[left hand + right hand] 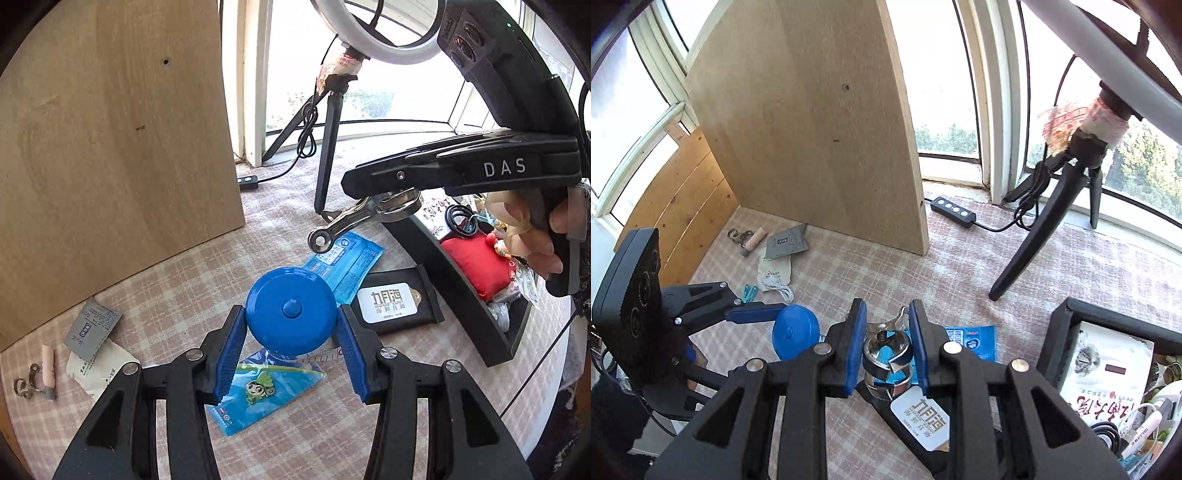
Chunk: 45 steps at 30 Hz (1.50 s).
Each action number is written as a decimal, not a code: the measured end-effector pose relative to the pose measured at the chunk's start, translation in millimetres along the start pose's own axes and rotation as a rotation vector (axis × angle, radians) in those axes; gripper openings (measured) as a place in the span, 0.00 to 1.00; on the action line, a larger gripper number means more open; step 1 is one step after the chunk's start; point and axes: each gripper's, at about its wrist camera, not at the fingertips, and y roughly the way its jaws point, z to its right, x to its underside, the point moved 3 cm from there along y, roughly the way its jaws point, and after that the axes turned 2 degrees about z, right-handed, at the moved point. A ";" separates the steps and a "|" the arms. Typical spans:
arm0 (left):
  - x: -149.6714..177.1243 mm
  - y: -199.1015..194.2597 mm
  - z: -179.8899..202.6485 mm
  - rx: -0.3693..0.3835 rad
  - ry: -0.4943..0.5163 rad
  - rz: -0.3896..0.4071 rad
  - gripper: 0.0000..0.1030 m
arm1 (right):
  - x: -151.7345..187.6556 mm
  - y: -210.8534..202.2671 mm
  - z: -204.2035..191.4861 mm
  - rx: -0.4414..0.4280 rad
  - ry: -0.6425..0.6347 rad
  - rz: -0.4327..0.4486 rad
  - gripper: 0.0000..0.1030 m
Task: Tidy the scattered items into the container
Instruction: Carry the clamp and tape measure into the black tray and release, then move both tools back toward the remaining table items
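Observation:
My left gripper (291,325) is shut on a round blue tape measure (291,309), held just above the checked tablecloth; it also shows in the right wrist view (795,332). My right gripper (888,334) is shut on a shiny metal clip (886,363), held in the air; the clip shows in the left wrist view (364,218) near the black container (461,291). The container (1062,332) holds a red pouch (476,262), packets and cables.
Blue sachets (351,266) (266,387) and a black packet with a white label (391,302) lie near the grippers. A grey sachet (92,328), a pink tube (49,371), a small metal piece (24,384) and a white cable packet (774,277) lie at left. A wooden board (110,129) and a tripod (328,147) stand behind.

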 end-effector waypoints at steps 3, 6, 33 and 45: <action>-20.2 -0.6 34.6 0.064 0.035 0.028 0.46 | 16.9 -48.2 41.1 0.065 0.063 0.049 0.23; -41.3 4.3 75.9 0.126 0.067 0.048 0.46 | 43.4 -96.6 89.6 0.179 0.143 0.087 0.23; -91.8 35.5 234.1 0.263 0.206 0.041 0.61 | 152.4 -230.8 230.7 0.473 0.480 0.226 0.58; -13.7 -7.7 115.5 0.128 0.053 0.007 0.59 | 138.3 -189.4 158.4 0.305 0.376 0.188 0.58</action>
